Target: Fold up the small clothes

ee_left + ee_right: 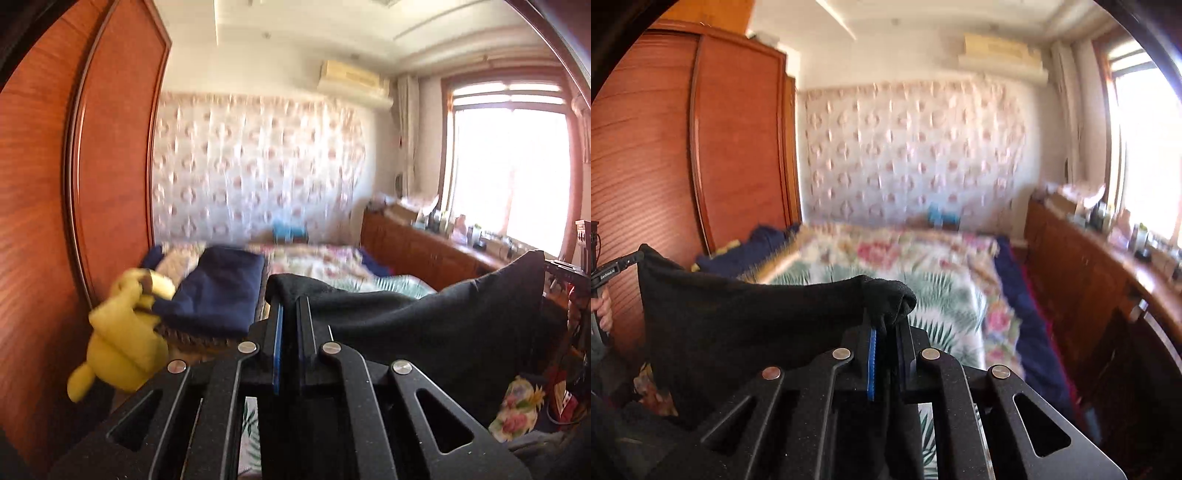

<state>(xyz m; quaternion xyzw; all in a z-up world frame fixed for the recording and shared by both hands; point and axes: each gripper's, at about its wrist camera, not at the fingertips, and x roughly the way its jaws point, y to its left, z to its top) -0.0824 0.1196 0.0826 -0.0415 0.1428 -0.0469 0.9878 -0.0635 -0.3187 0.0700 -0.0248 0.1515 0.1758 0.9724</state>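
Left tongs (290,306) and right tongs (886,325) are each clamping one corner of the black garment (424,321), stretching it crosswise above the bed (886,266).

both views sit just behind their own fingers, held high and looking level down the bed (905,266) toward the patterned wall (916,147). the left view (290,314) stands further left, close beside the wardrobe (110,147); the right view (886,325) stands nearer the window (1145,147). both share the dark cloth (424,317) up close, plus the wall, wardrobe, bed and window.
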